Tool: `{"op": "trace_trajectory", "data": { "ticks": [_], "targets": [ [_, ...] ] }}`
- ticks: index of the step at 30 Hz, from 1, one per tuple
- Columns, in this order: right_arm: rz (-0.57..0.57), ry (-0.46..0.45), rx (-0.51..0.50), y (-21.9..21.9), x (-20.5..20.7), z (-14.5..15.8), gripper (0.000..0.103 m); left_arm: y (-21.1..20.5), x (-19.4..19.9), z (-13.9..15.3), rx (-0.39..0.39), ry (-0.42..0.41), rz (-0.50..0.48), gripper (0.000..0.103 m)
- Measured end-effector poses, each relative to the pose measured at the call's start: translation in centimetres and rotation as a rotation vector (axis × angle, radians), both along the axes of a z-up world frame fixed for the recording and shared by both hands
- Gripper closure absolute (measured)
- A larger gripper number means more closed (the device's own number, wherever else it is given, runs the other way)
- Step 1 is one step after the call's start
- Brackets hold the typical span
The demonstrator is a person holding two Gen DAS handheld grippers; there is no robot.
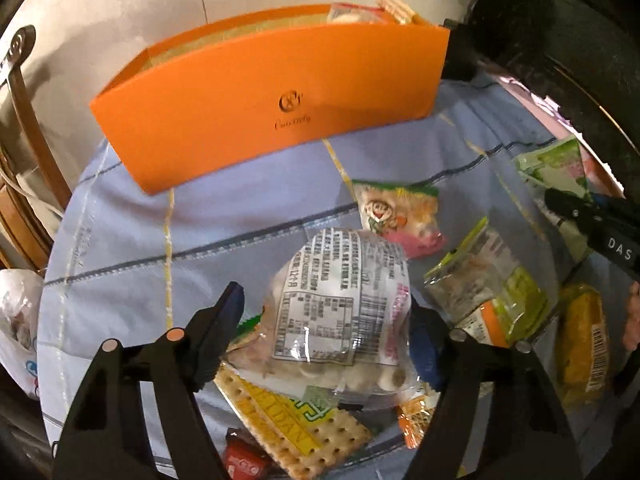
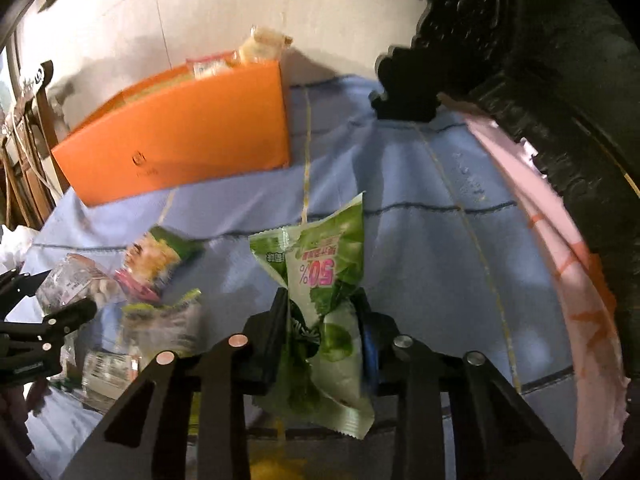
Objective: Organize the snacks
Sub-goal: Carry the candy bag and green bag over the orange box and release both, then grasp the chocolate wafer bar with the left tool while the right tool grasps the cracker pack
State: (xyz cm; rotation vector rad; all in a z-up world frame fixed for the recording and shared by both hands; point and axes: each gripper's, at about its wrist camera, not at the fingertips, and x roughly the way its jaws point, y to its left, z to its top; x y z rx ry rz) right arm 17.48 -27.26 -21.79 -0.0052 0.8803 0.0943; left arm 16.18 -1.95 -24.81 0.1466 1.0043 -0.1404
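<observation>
An orange box (image 1: 280, 92) (image 2: 180, 140) stands at the back of the blue cloth with a few snack packs (image 1: 360, 14) sticking out at its right end. My left gripper (image 1: 328, 320) is shut on a clear snack bag (image 1: 340, 280) with a white printed label. The bag bulges between the pads, on top of a pile. My right gripper (image 2: 322, 312) is shut on a green packet (image 2: 332, 264) and pinches it at the waist. In the left wrist view the right gripper (image 1: 560, 208) sits on that green packet (image 1: 556, 164) at the right.
Loose snacks lie around the left gripper: a cracker pack (image 1: 296, 428), a yellow packet (image 1: 584, 344), a green and orange pack (image 1: 492, 296), a small colourful packet (image 1: 396, 216). Dark carved furniture (image 2: 560, 80) borders the cloth (image 1: 240, 220) on the right, over a pink sheet (image 2: 540, 208).
</observation>
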Motion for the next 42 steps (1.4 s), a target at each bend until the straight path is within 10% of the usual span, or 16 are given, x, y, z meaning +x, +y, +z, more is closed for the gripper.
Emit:
{"op": "trace_trajectory", "data": {
  "ticks": [14, 28, 30, 31, 32, 38, 42],
  "targets": [
    [0.104, -0.235, 0.053, 3.2, 0.1, 11.6, 0.071, 3.7, 1.4, 9.5, -0.052, -0.180, 0.122, 0.029],
    [0.215, -0.308, 0.121, 10.8, 17.1, 14.8, 0.070, 7.6, 16.7, 13.8, 0.002, -0.318, 0.181, 0.026],
    [0.230, -0.294, 0.104, 12.0, 18.9, 14.3, 0.050, 7.7, 18.0, 13.9, 0.019, -0.354, 0.212, 0.004],
    [0.229, -0.284, 0.087, 12.7, 19.8, 14.0, 0.011, 7.7, 18.4, 14.0, 0.060, -0.383, 0.258, 0.004],
    [0.222, -0.285, 0.071, 13.2, 20.0, 13.9, 0.003, 7.7, 18.8, 13.8, 0.088, -0.380, 0.279, 0.004],
    [0.276, -0.258, -0.027, 13.9, 15.5, 14.2, 0.004, 8.7, 15.5, 12.6, 0.138, -0.295, 0.283, 0.004],
    [0.269, -0.114, 0.084, 13.4, 9.5, 12.5, 0.003, 10.4, 9.5, 11.9, 0.212, -0.268, 0.306, 0.004]
  ]
}}
